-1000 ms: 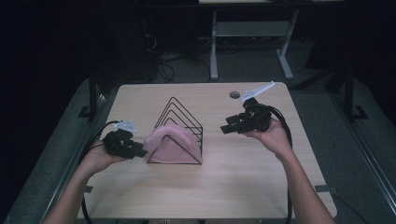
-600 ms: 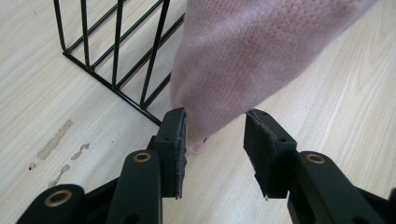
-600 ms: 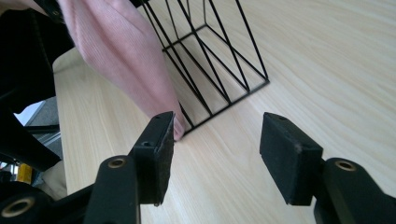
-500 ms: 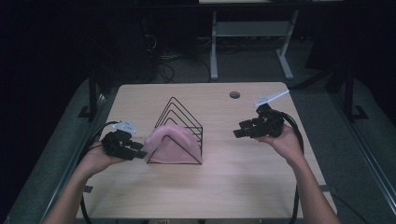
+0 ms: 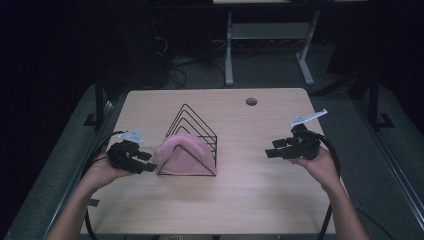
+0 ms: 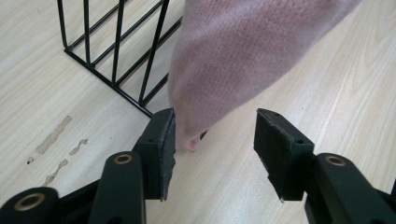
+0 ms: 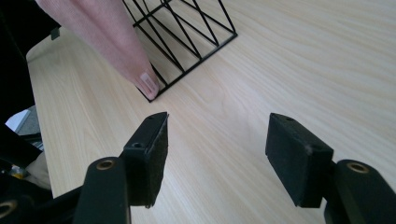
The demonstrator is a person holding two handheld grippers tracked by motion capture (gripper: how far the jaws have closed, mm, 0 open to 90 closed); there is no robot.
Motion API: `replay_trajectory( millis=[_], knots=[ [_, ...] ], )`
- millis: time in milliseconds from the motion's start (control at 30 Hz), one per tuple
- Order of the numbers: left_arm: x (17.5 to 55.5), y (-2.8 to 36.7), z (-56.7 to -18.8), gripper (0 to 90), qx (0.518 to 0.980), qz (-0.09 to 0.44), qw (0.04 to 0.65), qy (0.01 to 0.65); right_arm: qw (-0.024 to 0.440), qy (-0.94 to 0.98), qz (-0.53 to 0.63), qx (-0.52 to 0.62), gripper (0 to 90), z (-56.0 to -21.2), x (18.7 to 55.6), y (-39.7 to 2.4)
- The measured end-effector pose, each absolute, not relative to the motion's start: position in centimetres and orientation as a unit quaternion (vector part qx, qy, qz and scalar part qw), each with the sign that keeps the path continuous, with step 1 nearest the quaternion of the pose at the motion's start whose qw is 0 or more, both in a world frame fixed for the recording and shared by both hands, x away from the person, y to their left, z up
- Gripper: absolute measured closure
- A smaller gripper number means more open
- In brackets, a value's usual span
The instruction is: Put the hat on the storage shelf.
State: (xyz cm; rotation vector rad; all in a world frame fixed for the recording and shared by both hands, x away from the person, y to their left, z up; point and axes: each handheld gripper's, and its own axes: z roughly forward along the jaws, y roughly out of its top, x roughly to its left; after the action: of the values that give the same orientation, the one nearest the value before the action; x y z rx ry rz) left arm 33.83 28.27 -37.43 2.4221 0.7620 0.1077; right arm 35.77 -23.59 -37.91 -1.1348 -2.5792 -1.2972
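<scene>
The right gripper [image 5: 274, 148] has drawn back from the wire rack [image 5: 192, 137], jaws wide and empty; the left gripper [image 5: 148, 162], jaws parted and empty, straddles the pink cloth [image 6: 243, 60].

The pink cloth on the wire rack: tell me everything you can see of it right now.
The pink cloth is a soft, fuzzy knit-looking fabric draped over the near end of the black wire rack, forming a rounded hump. Its lower corners hang down to the wooden table on both sides. One corner carries a small label, seen in the right gripper view. The left gripper is open, its jaws on either side of the other hanging tip; one pad seems to be just at the cloth. The right gripper is open, well clear.
</scene>
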Motion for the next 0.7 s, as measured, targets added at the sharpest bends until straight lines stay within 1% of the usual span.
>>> replay_trajectory(
  millis=[300,467,700],
  knots=[
    [33.4,28.5,-37.8,43.4,0.905,0.037,0.301,0.297,0.017,-0.825,-0.414,-0.385,37.0,-39.7,34.5,-25.4],
    [33.2,28.9,-38.1,39.8,0.904,0.041,0.301,0.301,0.017,-0.822,-0.411,-0.395,36.6,-40.8,33.8,-26.3],
    [32.7,29.0,-38.8,37.9,0.9,0.041,0.308,0.305,0.017,-0.825,-0.392,-0.407,35.9,-42.0,32.6,-27.4]
  ],
)
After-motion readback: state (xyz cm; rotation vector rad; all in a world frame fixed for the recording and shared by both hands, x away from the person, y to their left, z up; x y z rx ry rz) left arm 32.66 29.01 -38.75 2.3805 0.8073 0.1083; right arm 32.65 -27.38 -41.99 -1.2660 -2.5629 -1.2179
